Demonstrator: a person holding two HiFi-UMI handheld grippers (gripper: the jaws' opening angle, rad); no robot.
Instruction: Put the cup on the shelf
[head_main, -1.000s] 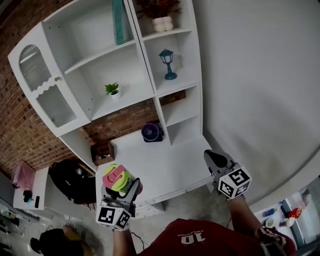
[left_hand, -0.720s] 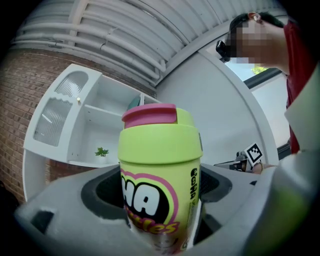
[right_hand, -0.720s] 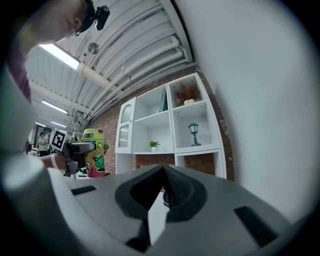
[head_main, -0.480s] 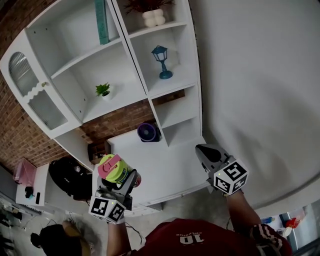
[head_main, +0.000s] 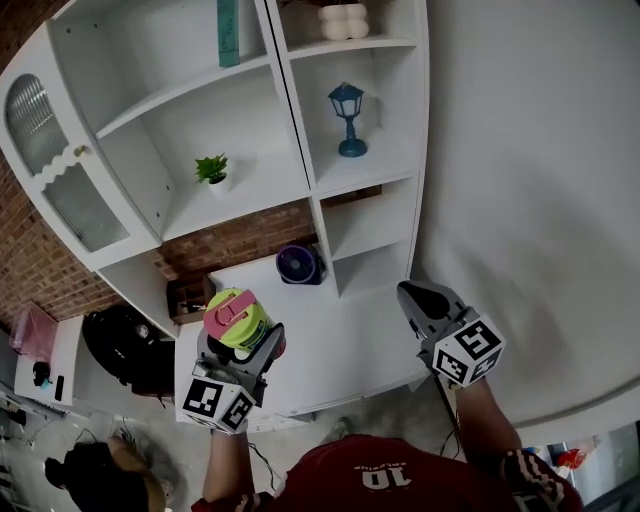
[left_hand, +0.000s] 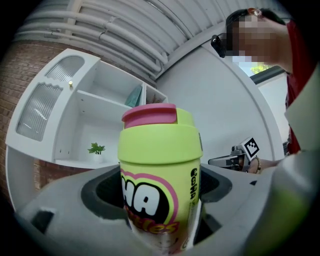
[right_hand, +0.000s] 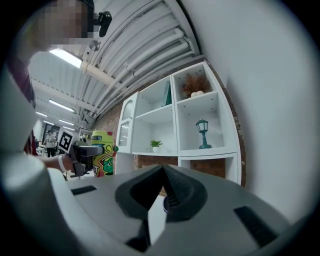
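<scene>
A lime-green cup (head_main: 240, 322) with a pink lid is held upright in my left gripper (head_main: 238, 352), which is shut on it. In the left gripper view the cup (left_hand: 159, 175) fills the middle, its lower body squeezed between the jaws. The white shelf unit (head_main: 250, 175) rises ahead, with its counter (head_main: 340, 340) just beyond the cup. My right gripper (head_main: 425, 305) hovers over the counter's right end, jaws shut and empty. In the right gripper view the cup (right_hand: 103, 160) shows at the left, in front of the shelf unit (right_hand: 195, 150).
On the shelves stand a small green plant (head_main: 212, 170), a blue lantern (head_main: 347, 118), a teal book (head_main: 228, 32) and a white vase (head_main: 343, 20). A purple fan (head_main: 299, 265) sits at the counter's back. A glass cabinet door (head_main: 60, 170) is at left. A black bag (head_main: 120, 345) lies below.
The view has shifted, so the shelf unit sits lower and closer in the frame. My left gripper has carried the cup slightly up and toward the counter. The right gripper has barely moved.
</scene>
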